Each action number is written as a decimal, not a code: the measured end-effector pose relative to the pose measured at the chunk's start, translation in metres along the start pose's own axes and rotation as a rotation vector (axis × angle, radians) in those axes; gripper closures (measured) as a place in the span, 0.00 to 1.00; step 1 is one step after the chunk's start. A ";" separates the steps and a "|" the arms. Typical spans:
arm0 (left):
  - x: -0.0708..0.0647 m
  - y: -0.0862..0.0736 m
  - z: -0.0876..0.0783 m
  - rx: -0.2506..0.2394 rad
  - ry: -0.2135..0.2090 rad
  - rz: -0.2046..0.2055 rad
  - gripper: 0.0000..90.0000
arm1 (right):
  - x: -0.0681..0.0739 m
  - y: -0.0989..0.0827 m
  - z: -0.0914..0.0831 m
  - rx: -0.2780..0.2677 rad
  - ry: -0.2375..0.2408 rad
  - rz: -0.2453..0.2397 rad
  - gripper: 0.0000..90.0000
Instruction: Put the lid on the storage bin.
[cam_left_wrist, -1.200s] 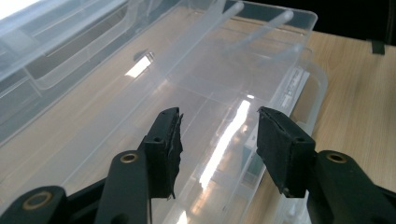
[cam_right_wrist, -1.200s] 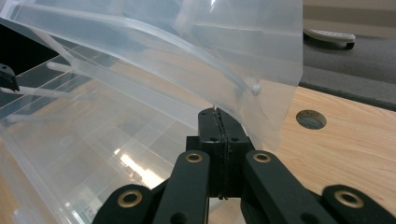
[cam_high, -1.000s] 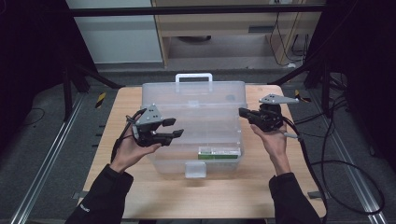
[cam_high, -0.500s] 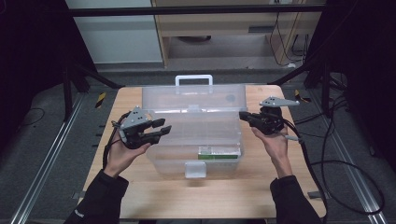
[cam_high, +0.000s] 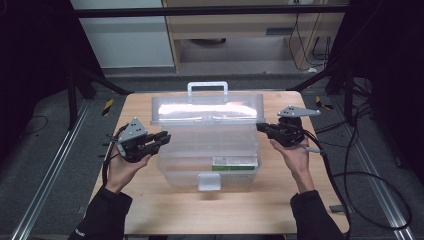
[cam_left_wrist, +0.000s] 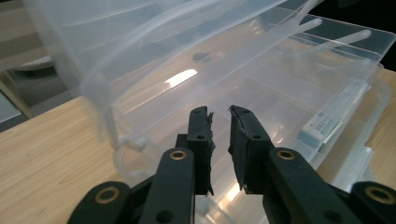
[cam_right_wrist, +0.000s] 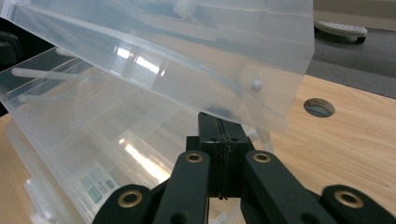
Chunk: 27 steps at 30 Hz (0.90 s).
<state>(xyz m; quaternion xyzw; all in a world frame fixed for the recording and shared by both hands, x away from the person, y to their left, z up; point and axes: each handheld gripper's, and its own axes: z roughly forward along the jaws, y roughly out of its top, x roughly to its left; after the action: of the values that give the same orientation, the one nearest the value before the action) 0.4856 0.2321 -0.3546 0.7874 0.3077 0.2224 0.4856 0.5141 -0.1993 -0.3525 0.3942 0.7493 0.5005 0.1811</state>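
A clear plastic storage box (cam_high: 200, 150) stands on the wooden table (cam_high: 240, 210), its lid (cam_high: 207, 111) raised at the back. My left gripper (cam_high: 165, 139) sits beside the box's left wall. In the left gripper view its jaws (cam_left_wrist: 219, 116) have just been closing to a narrow gap, with nothing between them. My right gripper (cam_high: 260, 126) is shut at the box's right edge. In the right gripper view its tips (cam_right_wrist: 218, 122) meet just under the lid's lower corner (cam_right_wrist: 275, 116); whether they pinch anything there I cannot tell.
A white handle (cam_high: 207, 86) tops the lid and a white latch (cam_high: 209, 181) hangs at the box's front. A green and white label (cam_high: 234, 163) lies inside. A round cable hole (cam_right_wrist: 319, 107) is cut in the table. Cables trail off the right side.
My left gripper has drawn back leftward from over the box to its left side, and its jaws have narrowed. The right gripper and the lid have stayed put.
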 end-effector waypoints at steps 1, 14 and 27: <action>0.002 -0.001 -0.001 -0.001 0.012 -0.008 0.87 | 0.000 -0.001 0.000 0.001 0.001 -0.002 1.00; 0.013 -0.012 -0.010 -0.017 0.073 -0.074 0.96 | 0.004 -0.010 -0.001 0.023 0.001 -0.025 1.00; 0.012 -0.031 -0.008 0.027 0.071 -0.070 0.96 | 0.011 -0.031 -0.008 0.062 -0.025 -0.072 1.00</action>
<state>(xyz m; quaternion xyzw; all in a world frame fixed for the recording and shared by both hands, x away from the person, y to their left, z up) 0.4804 0.2557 -0.3782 0.7743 0.3552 0.2287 0.4712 0.4896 -0.2015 -0.3751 0.3786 0.7759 0.4651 0.1959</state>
